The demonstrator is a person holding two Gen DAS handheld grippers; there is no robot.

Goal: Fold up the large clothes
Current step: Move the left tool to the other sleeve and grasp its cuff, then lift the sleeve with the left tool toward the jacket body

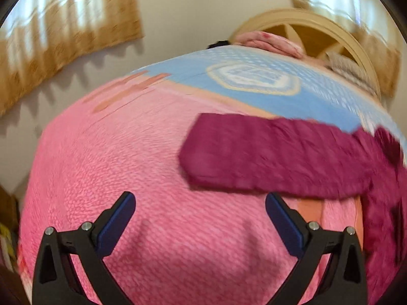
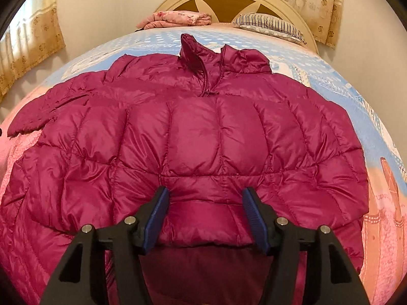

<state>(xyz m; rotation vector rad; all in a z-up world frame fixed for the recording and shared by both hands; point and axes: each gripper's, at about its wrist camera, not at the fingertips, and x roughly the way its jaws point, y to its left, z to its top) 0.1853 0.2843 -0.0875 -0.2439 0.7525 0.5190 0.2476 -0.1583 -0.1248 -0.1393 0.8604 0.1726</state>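
Over the jacket (image 2: 193, 137) hem, right tool (image 2: 204, 216) spread; left tool (image 1: 201, 218) spread above bare pink bedspread (image 1: 127, 152).

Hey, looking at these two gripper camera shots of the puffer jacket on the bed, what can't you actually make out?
- Jacket hem: right wrist view, hidden behind the right gripper.
- Jacket body: left wrist view, cut off at the right edge; only a blurred sleeve shows past the left gripper.
- Bedspread print: motion-blurred.
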